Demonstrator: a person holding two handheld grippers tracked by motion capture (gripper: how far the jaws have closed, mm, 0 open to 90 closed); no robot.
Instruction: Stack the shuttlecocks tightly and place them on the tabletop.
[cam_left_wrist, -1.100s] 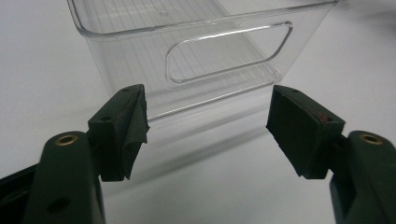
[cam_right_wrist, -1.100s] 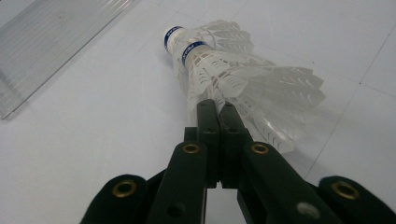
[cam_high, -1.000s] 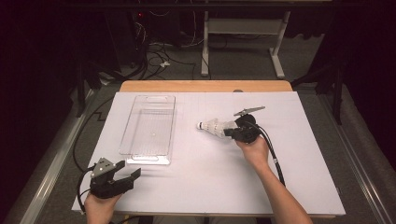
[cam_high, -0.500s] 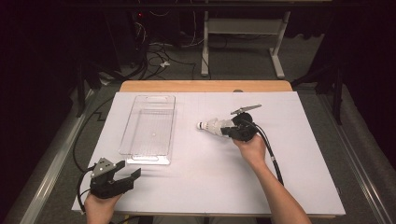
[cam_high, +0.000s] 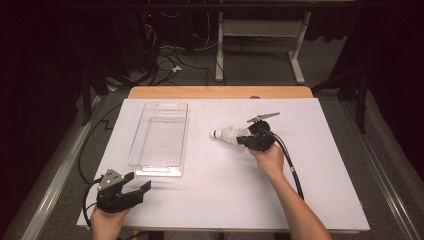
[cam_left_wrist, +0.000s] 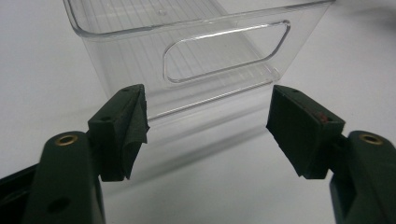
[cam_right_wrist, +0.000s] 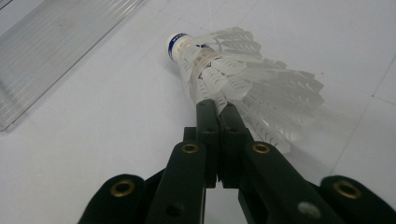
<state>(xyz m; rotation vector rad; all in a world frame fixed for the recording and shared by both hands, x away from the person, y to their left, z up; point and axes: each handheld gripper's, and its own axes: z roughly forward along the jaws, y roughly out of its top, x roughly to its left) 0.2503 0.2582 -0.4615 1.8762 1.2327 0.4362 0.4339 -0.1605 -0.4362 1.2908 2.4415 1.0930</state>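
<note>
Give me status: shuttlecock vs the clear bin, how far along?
Done: the right tool is shut on the shuttlecock, gripping its feathers. In hand: the shuttlecock sits right of the clear bin, apart from it; whether it is lifted is unclear. Left: probably moving it into the bin, which holds nothing. The left tool waits open at the bin's near end.

The left gripper (cam_left_wrist: 208, 133), its two black jaws spread wide apart, faces the short end of a clear plastic bin (cam_left_wrist: 140, 51) standing on a white table (cam_left_wrist: 42, 84). An oblong handle cut-out (cam_left_wrist: 226, 51) in the bin's end wall sits between and beyond the jaws.
</note>
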